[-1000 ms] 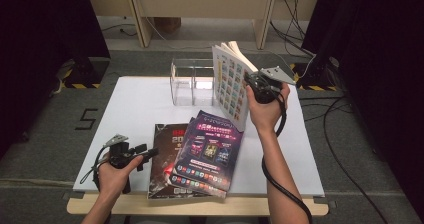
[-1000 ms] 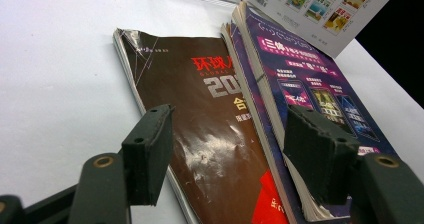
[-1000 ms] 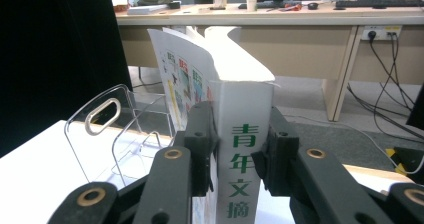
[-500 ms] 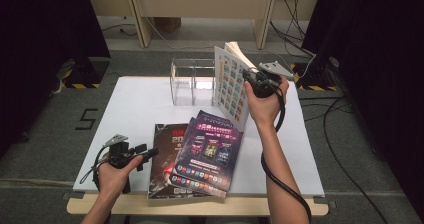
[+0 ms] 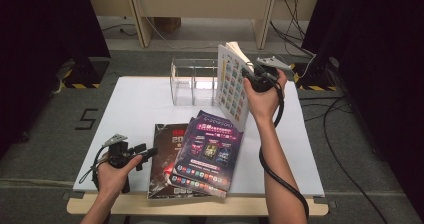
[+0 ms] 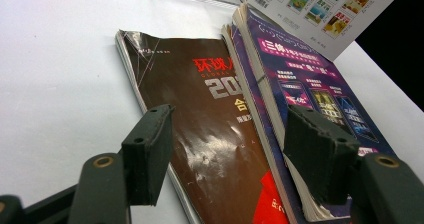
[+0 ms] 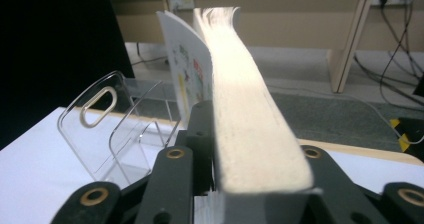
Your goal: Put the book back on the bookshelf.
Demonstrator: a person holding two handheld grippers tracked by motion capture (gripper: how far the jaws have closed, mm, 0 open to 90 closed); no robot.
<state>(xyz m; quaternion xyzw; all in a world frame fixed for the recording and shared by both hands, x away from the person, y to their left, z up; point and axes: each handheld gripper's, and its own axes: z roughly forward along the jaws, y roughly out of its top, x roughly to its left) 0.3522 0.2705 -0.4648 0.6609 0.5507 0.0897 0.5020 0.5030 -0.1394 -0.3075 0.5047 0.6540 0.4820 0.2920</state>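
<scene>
The thick white-covered book with small colour pictures (image 5: 232,89) is held upright above the white table (image 5: 140,104), just beside the clear plastic divided stand (image 5: 192,81). The right gripper (image 5: 250,76) pinches it; its jaws have just been closing. The left gripper (image 5: 145,153), jaws spread, rests near the brown magazine (image 5: 165,154) and purple magazine (image 5: 210,149).

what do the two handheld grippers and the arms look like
Both grippers, left gripper and right gripper, are black, two-jawed, each topped by a grey three-cornered plate. Brass-coloured rivets mark the jaw links. A black cable trails from the right one along the forearm. The forearms are bare, without sleeves.
</scene>
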